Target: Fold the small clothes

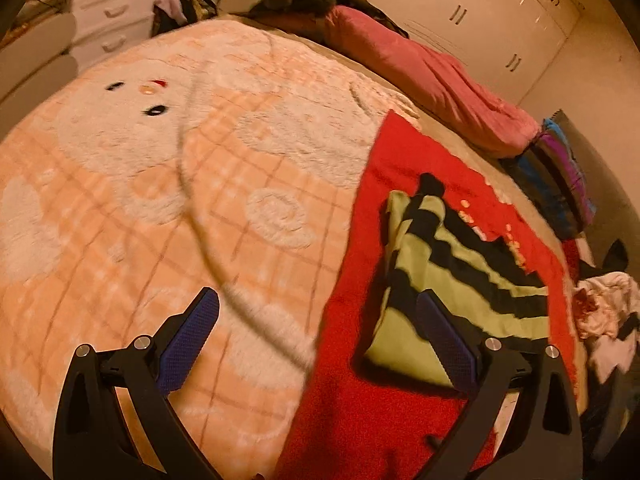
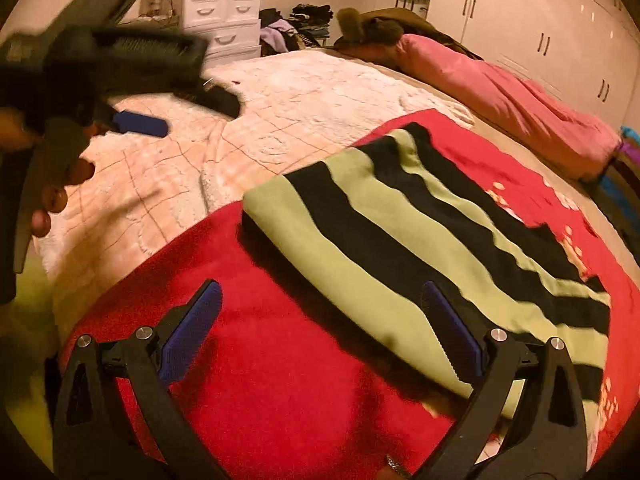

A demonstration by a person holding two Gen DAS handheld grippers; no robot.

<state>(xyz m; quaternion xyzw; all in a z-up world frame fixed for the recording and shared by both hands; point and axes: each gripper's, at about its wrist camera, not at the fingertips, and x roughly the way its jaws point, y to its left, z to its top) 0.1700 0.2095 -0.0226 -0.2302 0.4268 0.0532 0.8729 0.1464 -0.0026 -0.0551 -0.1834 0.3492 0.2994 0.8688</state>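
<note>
Both tools spread and empty: left tool (image 1: pixel 316 344) hangs over the blanket (image 1: pixel 168 200) and red cloth (image 1: pixel 372 408) seam, right tool (image 2: pixel 320 332) over the red cloth's near part, with the folded striped garment (image 2: pixel 420 240) lying flat on the red cloth on the bed, just beyond the right tool's fingers.
</note>
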